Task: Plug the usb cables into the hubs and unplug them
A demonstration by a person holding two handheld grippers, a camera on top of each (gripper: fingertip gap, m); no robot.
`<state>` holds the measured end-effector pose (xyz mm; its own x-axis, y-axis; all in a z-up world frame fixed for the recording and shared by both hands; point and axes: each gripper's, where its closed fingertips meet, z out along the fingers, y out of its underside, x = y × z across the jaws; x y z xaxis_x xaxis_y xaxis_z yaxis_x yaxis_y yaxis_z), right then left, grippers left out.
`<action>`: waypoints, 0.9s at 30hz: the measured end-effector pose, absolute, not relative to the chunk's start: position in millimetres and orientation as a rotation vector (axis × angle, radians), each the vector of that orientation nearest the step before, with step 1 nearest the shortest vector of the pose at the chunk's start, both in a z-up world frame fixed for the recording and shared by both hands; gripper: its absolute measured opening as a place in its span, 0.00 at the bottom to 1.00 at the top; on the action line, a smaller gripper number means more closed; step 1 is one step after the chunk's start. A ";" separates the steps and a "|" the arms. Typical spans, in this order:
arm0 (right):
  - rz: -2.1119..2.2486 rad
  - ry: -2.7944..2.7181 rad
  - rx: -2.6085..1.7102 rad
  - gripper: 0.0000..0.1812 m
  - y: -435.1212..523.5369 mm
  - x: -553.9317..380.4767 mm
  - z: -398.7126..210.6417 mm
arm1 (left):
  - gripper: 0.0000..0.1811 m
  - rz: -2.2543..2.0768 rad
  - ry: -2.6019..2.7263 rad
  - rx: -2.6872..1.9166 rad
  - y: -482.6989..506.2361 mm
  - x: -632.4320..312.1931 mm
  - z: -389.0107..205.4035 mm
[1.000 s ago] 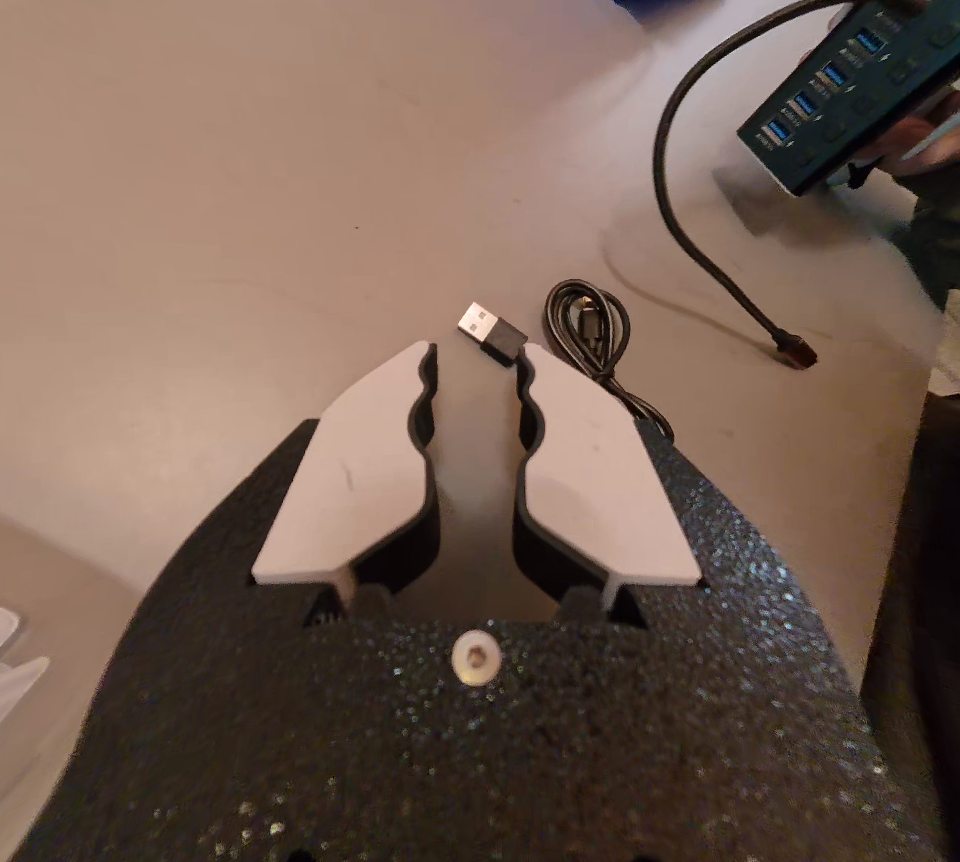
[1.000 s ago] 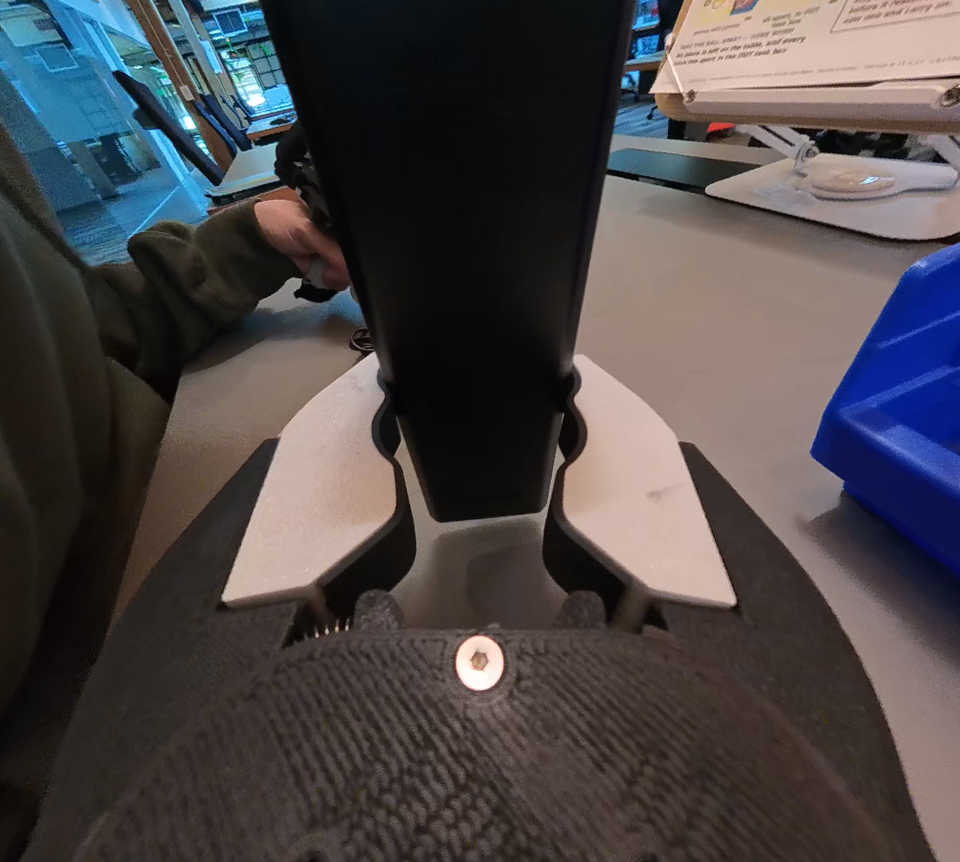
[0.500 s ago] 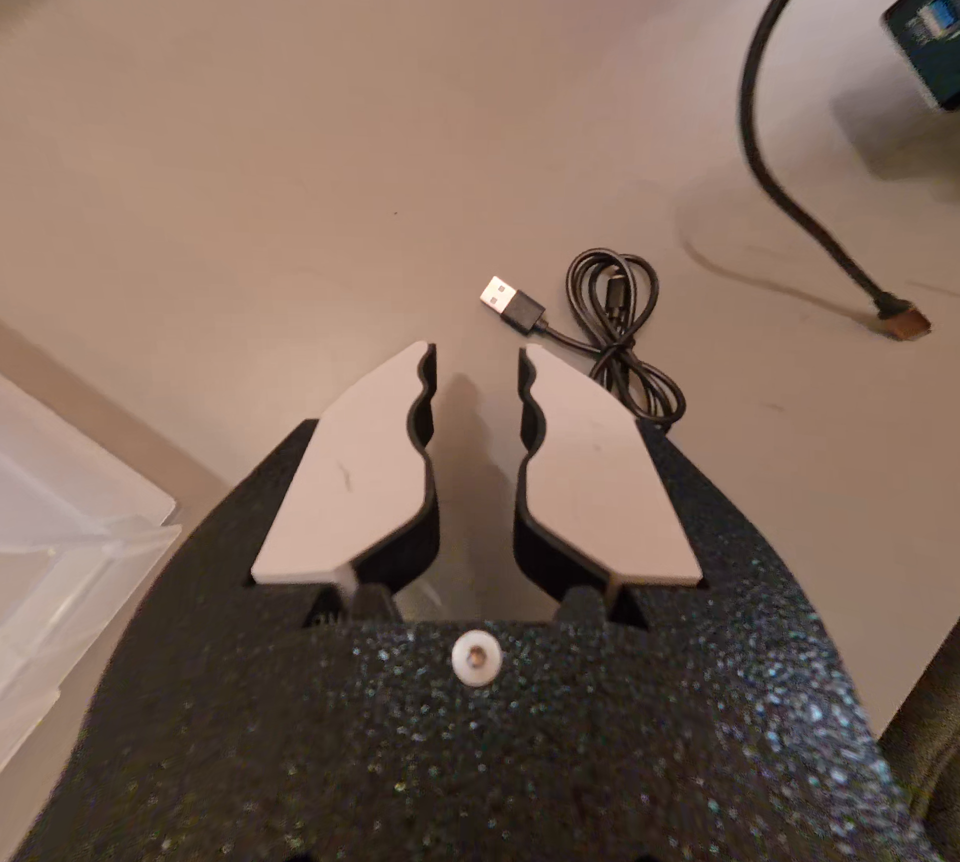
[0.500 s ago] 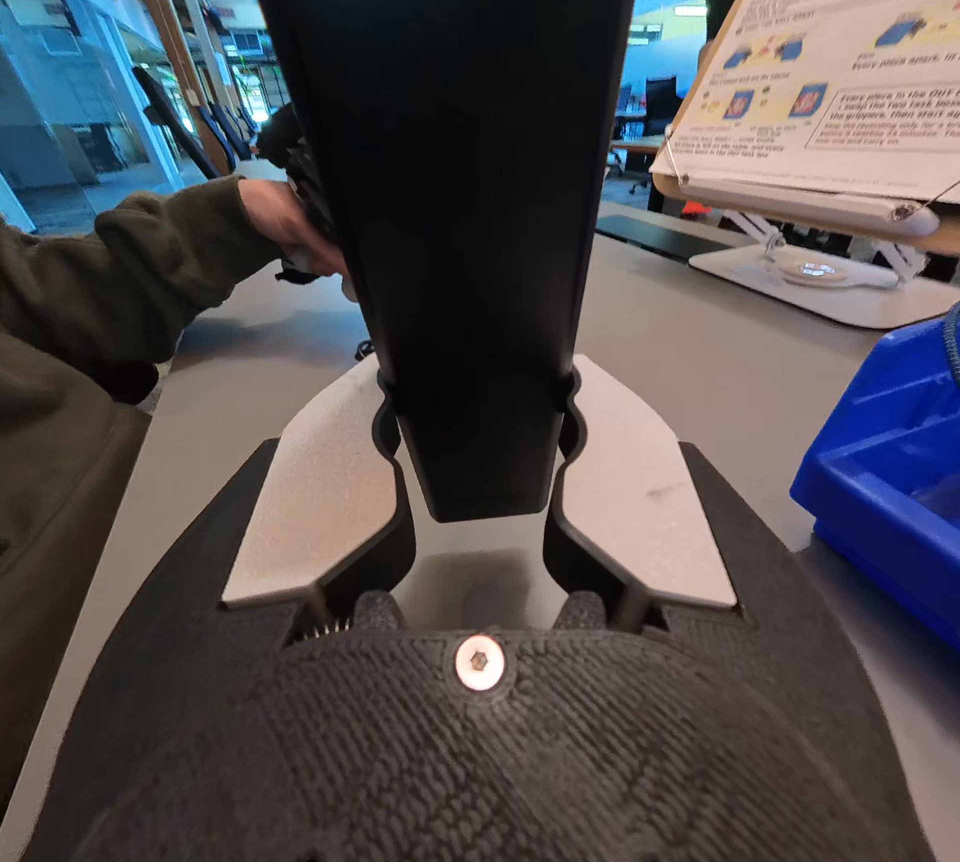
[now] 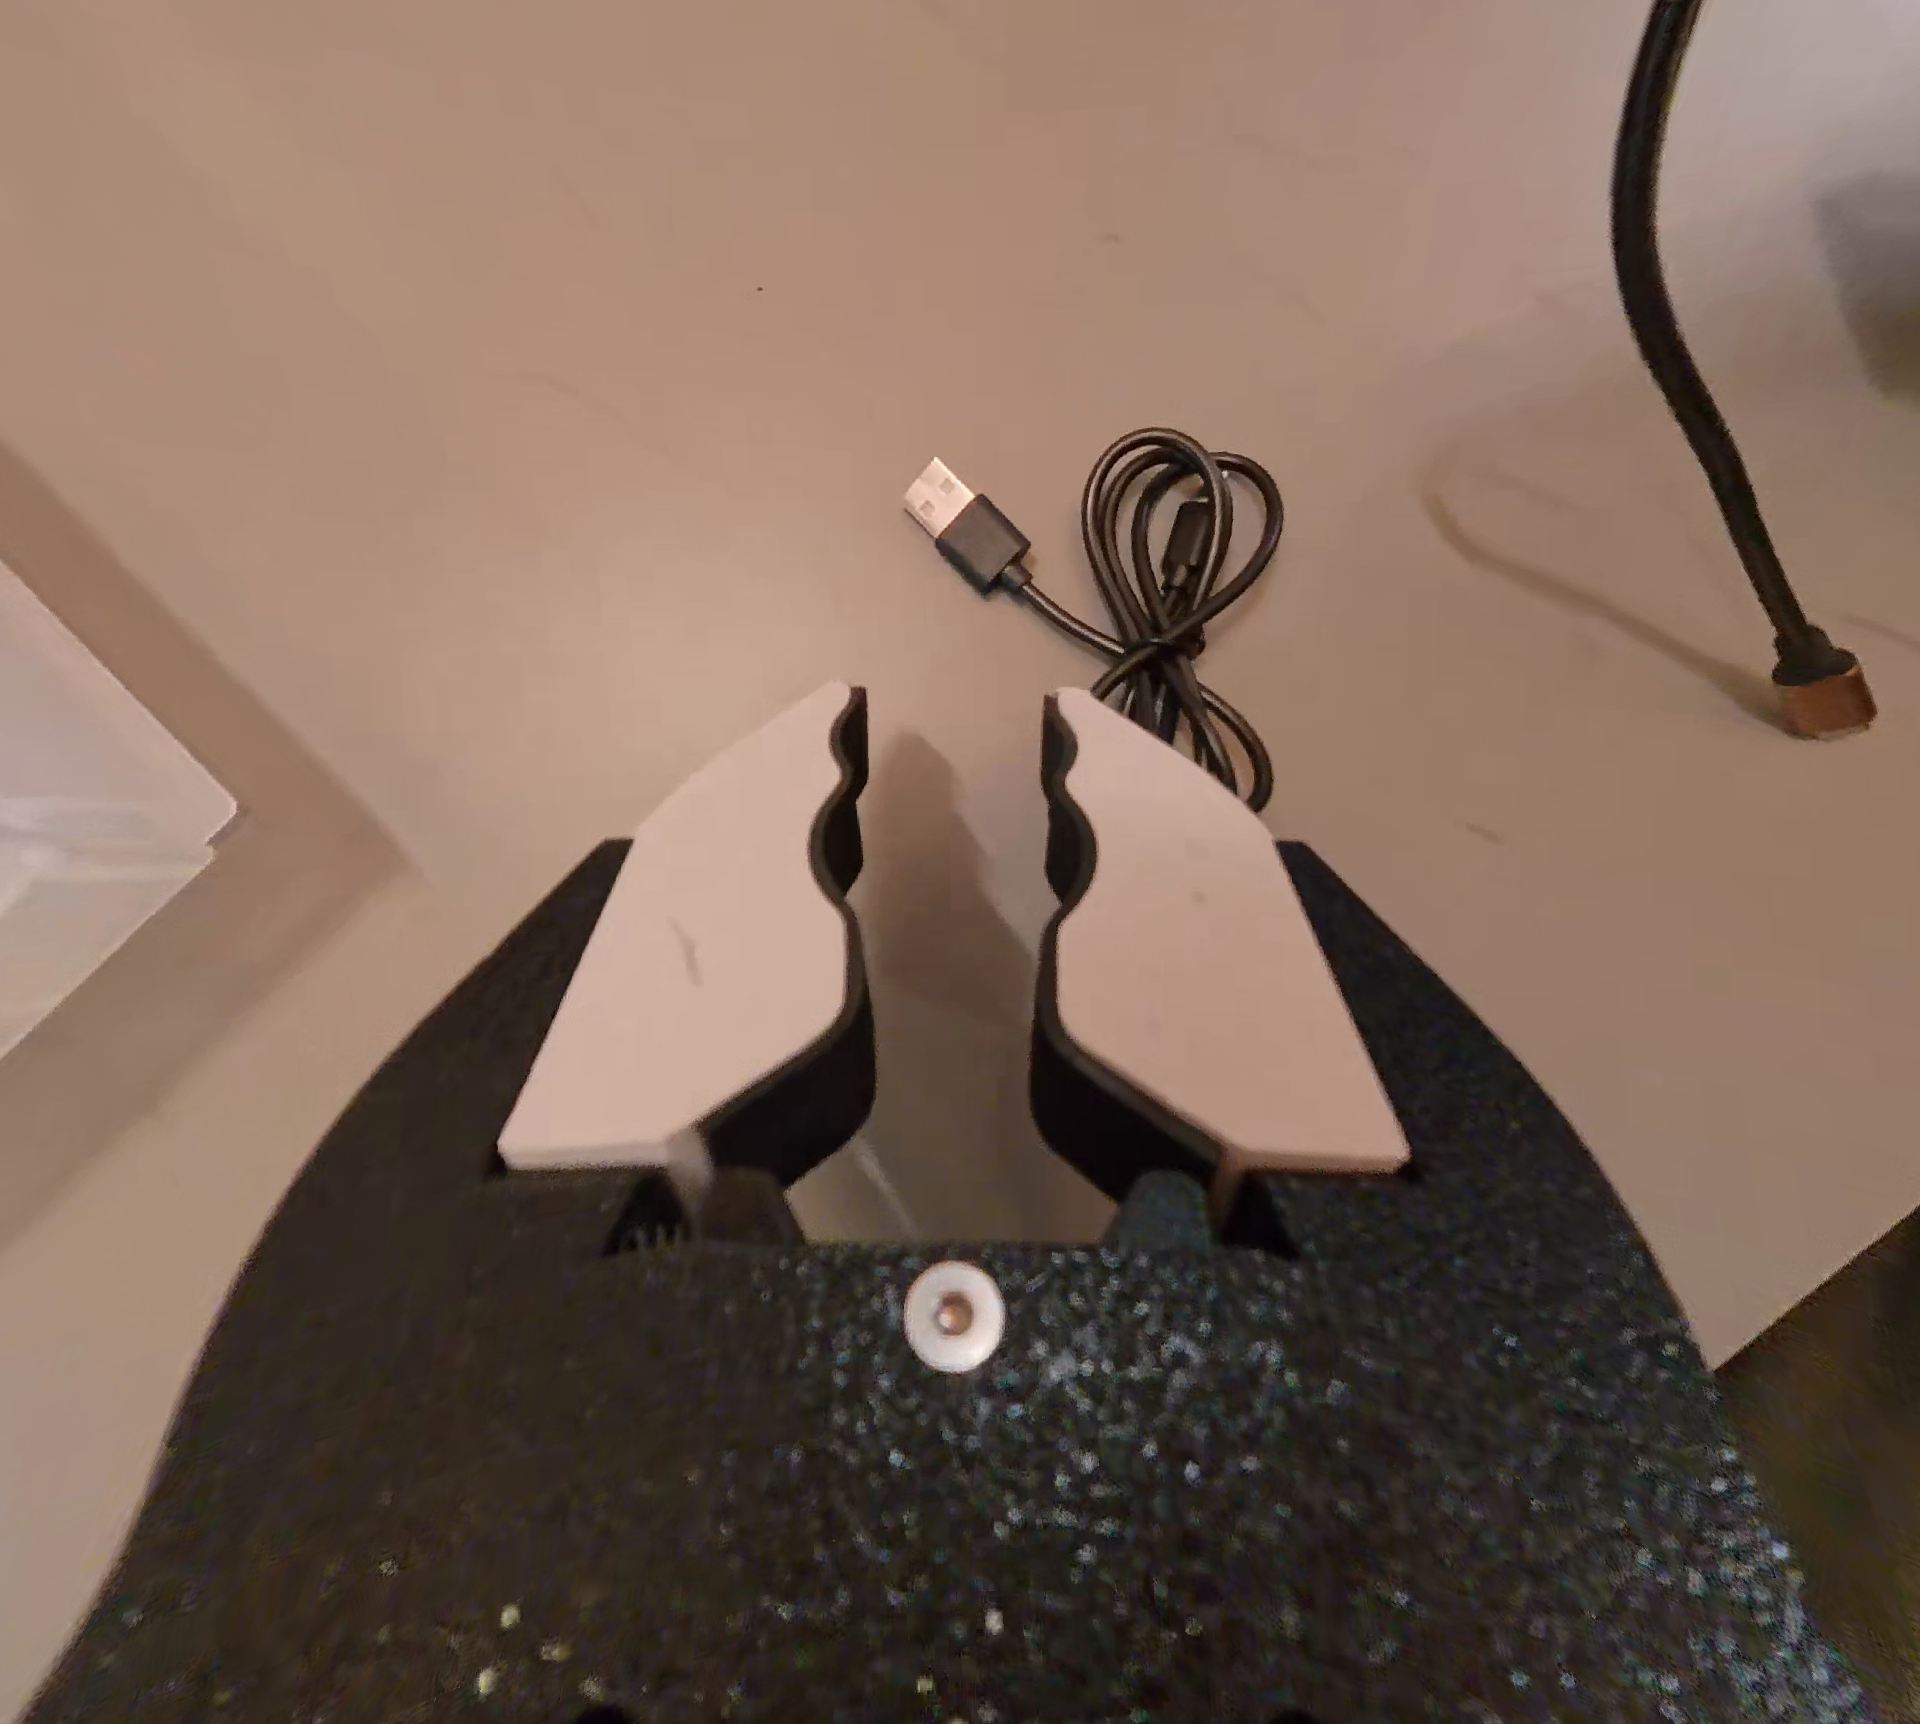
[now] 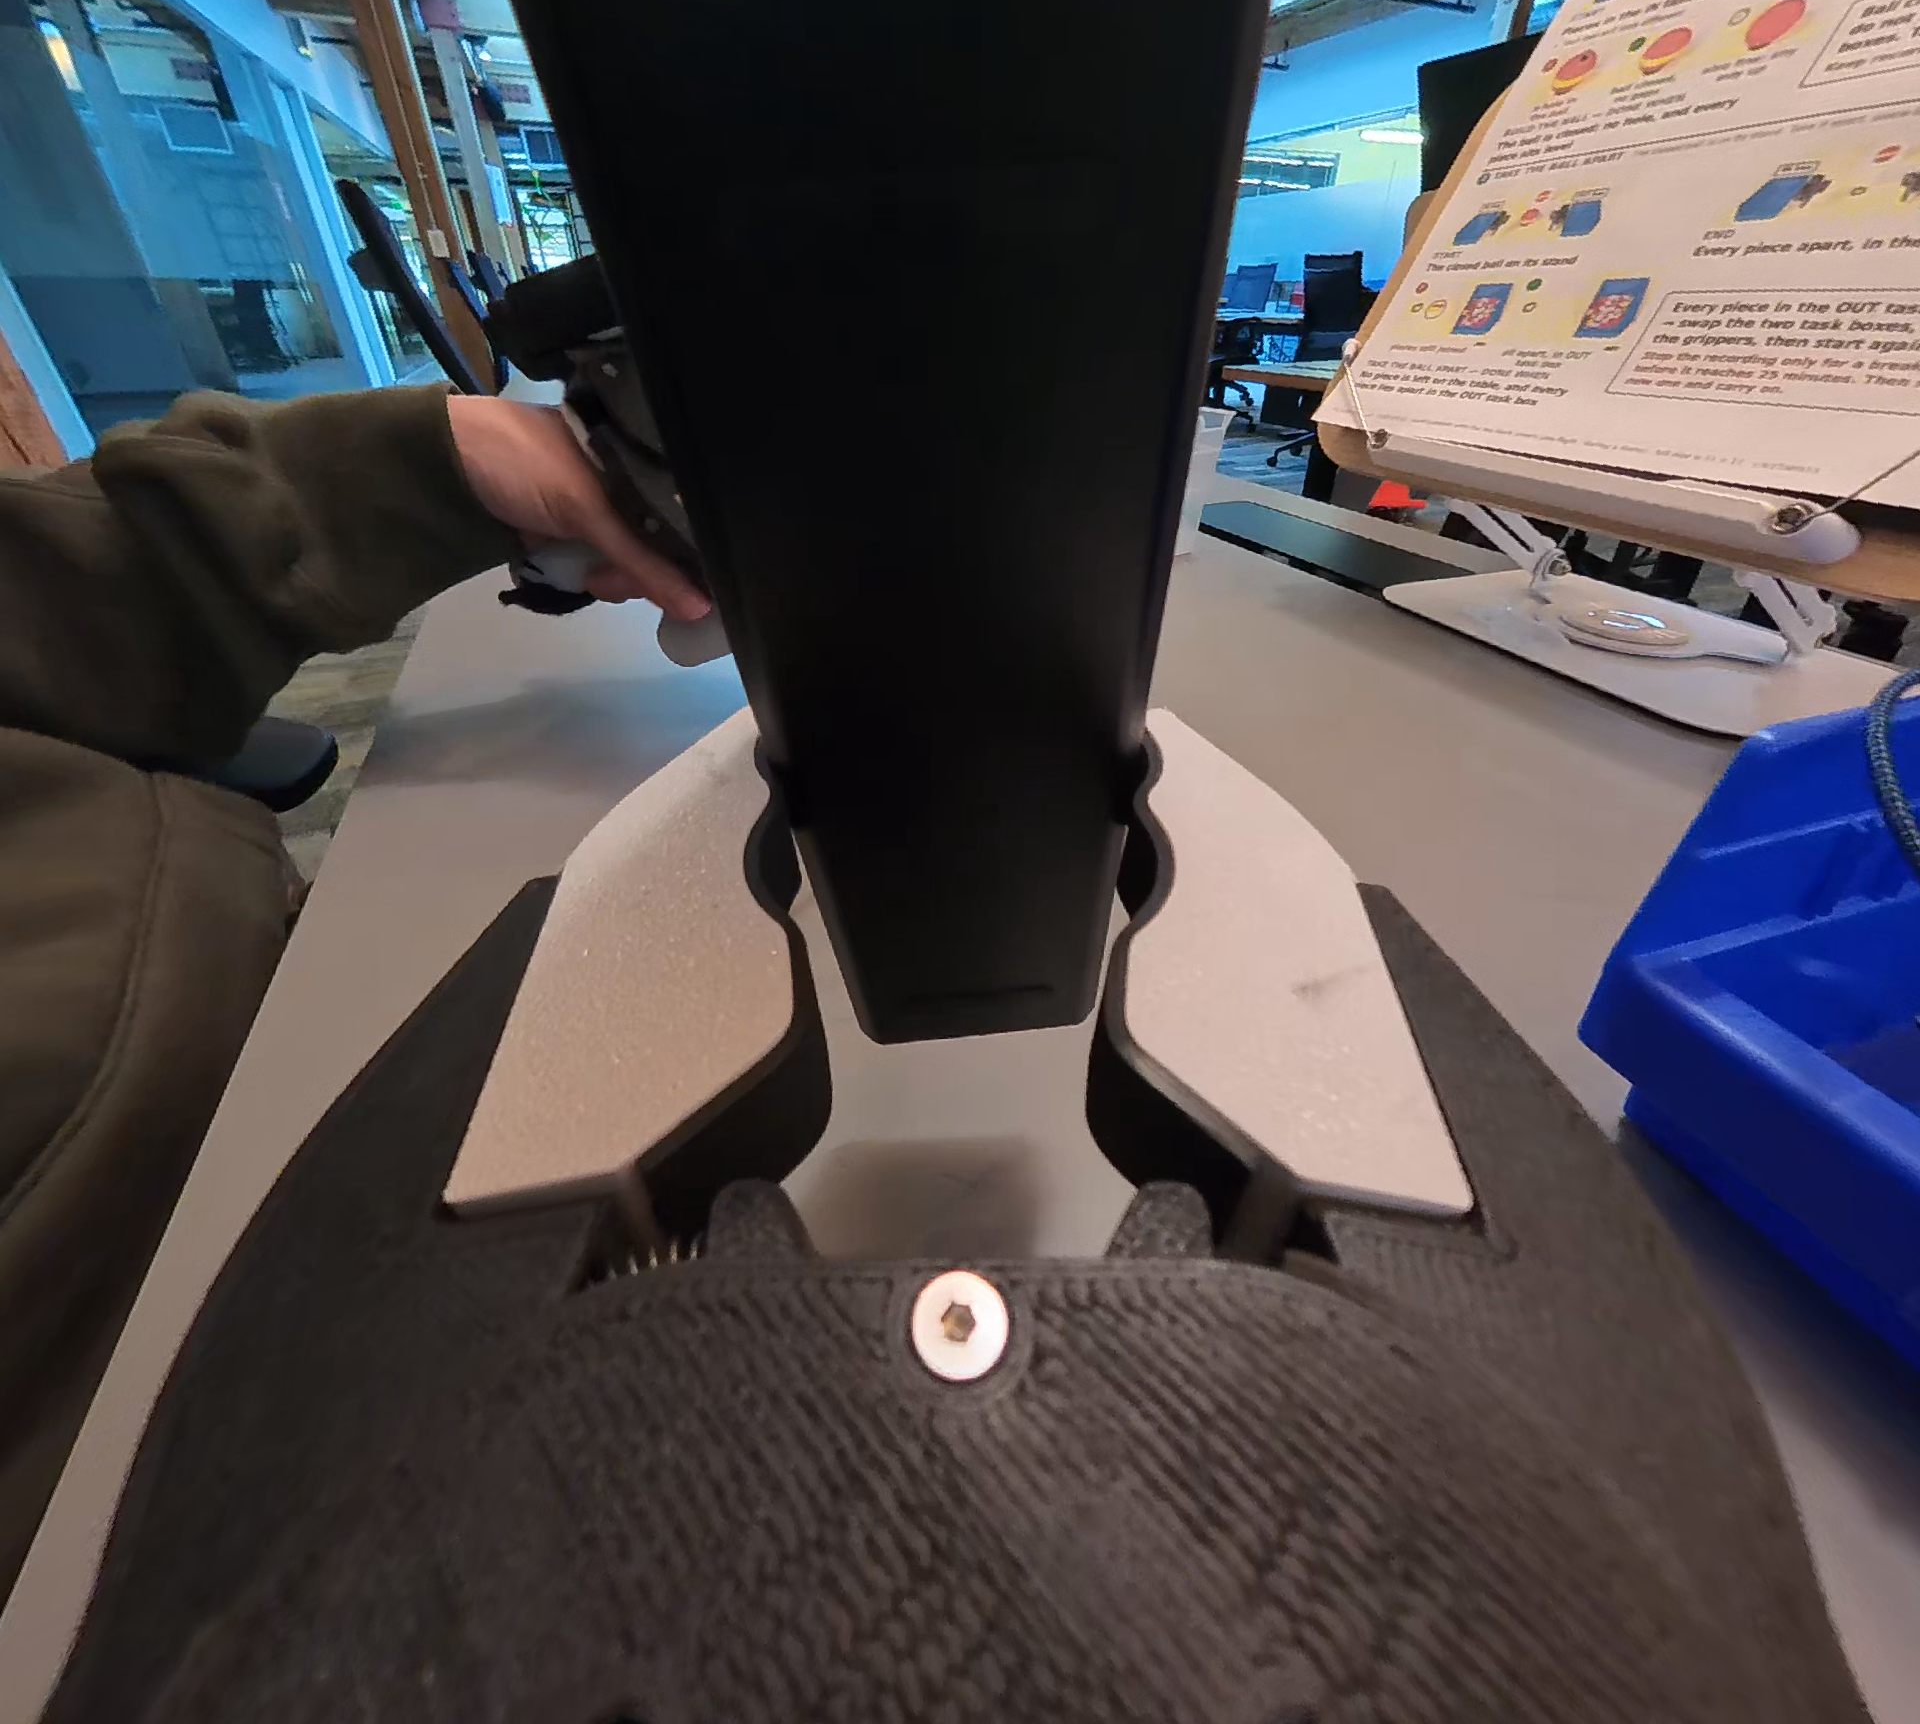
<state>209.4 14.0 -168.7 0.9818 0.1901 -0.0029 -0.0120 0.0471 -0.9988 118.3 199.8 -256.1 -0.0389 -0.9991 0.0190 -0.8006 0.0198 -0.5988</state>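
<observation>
Left tongs released, empty, above table; coiled black USB cable lies just beyond right fingertip. Right tongs clenched on black hub, upright.

left hand-held gripper pulled back from the coiled usb cable, hub gone from left wrist view

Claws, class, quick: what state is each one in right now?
Left claw: open, empty, above the grey table near the thin black USB cable.
Right claw: closed on the long black rectangular USB hub.
</observation>
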 end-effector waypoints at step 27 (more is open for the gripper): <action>0.211 -0.027 -1.338 0.33 -5.7 228.5 -149.7 | 0.26 -0.332 2.584 -0.419 22.1 503.7 -166.2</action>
<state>228.5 -5.7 -149.7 0.9806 0.1676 -0.1019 -0.1372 0.2147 -0.9670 503.7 22.1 -166.2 -0.8290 -0.3521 -0.4345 -0.2309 0.9231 -0.3076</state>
